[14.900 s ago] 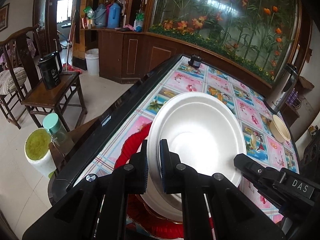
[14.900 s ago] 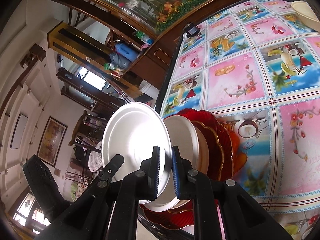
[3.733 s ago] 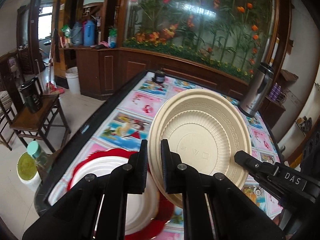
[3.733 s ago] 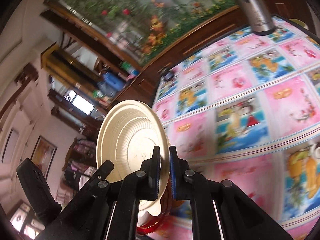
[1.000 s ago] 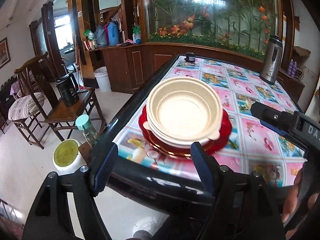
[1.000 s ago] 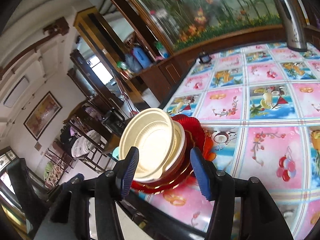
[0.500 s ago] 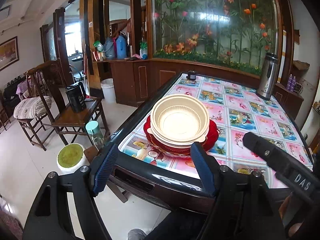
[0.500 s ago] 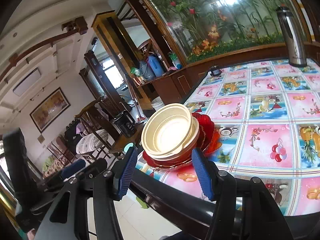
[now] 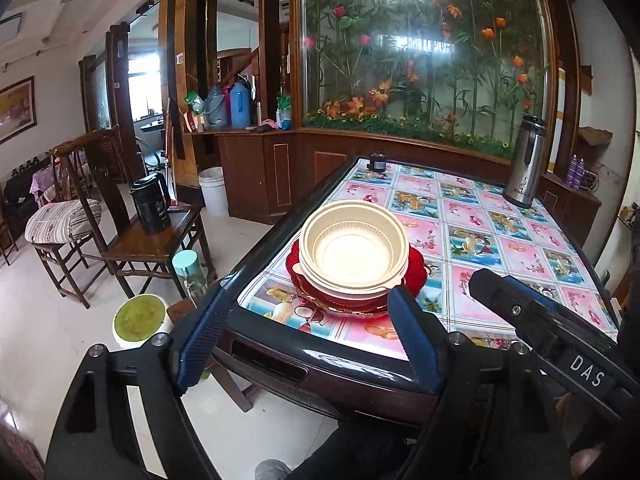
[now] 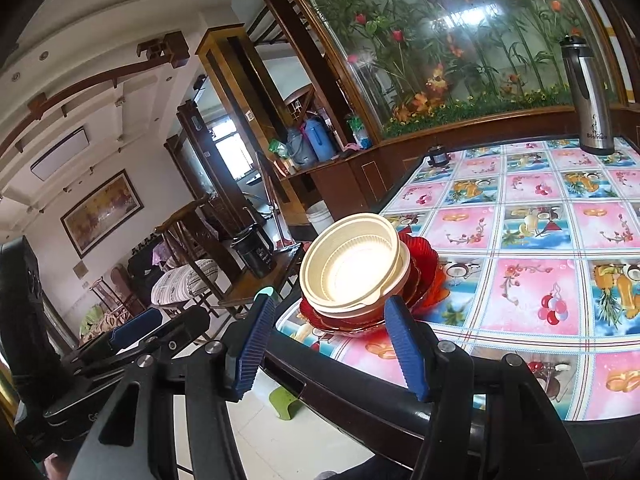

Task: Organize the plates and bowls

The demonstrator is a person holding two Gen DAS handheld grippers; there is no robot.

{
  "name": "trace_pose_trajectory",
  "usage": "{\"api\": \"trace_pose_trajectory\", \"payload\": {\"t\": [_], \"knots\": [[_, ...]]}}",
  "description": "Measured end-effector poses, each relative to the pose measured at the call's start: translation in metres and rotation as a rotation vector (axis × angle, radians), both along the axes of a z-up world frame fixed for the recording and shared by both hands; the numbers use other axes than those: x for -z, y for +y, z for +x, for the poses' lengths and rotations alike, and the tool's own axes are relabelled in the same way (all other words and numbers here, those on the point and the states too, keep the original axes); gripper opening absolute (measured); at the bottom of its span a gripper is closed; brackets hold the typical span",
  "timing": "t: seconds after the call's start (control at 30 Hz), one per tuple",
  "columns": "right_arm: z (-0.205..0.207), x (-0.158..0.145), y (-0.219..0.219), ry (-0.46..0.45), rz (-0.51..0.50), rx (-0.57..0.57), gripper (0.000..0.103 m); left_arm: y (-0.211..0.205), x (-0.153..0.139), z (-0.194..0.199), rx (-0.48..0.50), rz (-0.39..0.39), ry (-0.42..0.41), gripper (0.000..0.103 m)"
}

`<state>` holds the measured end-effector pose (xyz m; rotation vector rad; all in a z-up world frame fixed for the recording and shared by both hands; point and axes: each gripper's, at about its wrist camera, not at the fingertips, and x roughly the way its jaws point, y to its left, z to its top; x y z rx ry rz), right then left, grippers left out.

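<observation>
ok both my hands are pulled back off the table now: left gripper point(image 9: 308, 330) just spread wider, right gripper point(image 10: 332, 346) released too, nothing between either. Cream bowl point(image 9: 354, 248) sits centre frame atop the red plates point(image 9: 416, 272), so stacking looks done

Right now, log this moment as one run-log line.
left gripper: open, empty, jaws just opening | right gripper: open, empty | cream bowl: tops stack on red plates | stack: at table edge
</observation>
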<state>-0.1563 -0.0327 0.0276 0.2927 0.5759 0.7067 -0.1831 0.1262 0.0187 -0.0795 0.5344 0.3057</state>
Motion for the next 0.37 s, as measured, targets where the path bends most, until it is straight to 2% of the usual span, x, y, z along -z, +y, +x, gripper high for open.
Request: {"api": "trace_pose_trajectory", "payload": {"t": [0.17,0.37], "knots": [[0.0033,0.0016,0.0002,0.007,-0.001,0.0,0.061,-0.0001,-0.0005,-0.001,0.012,-0.002,-0.013,0.082],[0.0064,0.0027,0.0026,0.002,-0.002,0.013,0.061,0.0024,-0.0053,-0.0072,0.018,-0.012,-0.065,0.084]]}}
